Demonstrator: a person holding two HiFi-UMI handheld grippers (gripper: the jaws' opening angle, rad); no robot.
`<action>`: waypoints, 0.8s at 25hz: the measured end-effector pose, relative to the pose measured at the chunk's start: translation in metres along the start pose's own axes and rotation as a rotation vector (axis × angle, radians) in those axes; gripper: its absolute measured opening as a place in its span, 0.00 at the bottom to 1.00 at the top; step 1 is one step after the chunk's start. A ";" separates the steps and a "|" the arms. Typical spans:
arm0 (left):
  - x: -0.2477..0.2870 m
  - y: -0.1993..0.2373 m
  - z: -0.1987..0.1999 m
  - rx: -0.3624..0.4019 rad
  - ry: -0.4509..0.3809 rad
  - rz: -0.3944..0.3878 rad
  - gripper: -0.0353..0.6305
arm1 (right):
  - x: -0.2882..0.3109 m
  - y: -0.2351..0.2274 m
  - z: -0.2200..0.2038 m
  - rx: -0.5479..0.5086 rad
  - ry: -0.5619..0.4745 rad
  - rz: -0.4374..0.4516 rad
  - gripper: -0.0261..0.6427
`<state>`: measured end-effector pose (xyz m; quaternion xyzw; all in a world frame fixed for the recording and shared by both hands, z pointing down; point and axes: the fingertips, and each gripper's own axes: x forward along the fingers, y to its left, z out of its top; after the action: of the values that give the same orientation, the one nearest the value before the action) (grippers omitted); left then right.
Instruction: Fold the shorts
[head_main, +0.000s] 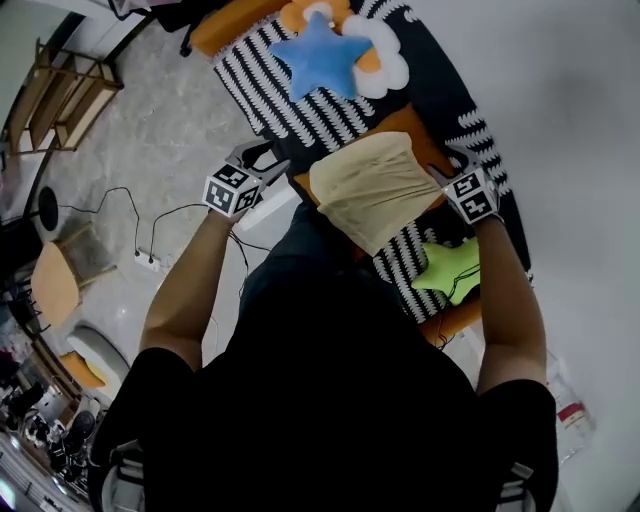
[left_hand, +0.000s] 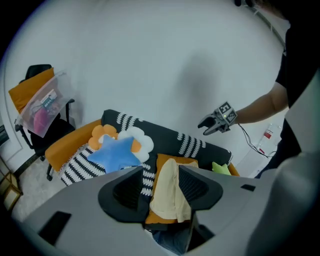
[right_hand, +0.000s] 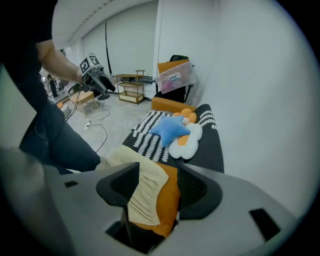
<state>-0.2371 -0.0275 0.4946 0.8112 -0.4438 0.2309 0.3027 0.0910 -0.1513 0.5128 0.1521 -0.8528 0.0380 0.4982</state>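
Beige shorts lie spread on an orange cushion on the striped sofa, straight in front of the person. My left gripper hovers to the left of the shorts and my right gripper to their right, both clear of the cloth. In the left gripper view the jaws stand apart and the shorts show in the gap, further off; the right gripper appears beyond. The right gripper view shows open jaws over the shorts, with the left gripper at upper left.
On the black-and-white sofa lie a blue star pillow, a white and orange flower pillow and a green star pillow. Cables and a power strip run over the floor at left. A chair stands past the sofa's end.
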 end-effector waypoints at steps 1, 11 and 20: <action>0.008 0.002 -0.007 0.010 0.016 -0.026 0.41 | 0.009 -0.001 -0.002 -0.003 0.015 0.010 0.41; 0.092 0.031 -0.058 0.050 0.162 -0.211 0.41 | 0.104 -0.016 -0.013 -0.029 0.126 0.114 0.40; 0.148 0.033 -0.113 0.166 0.259 -0.353 0.41 | 0.181 -0.014 -0.047 -0.150 0.274 0.231 0.40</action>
<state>-0.2037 -0.0482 0.6793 0.8619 -0.2321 0.3124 0.3252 0.0519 -0.1947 0.6905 0.0090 -0.7891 0.0517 0.6120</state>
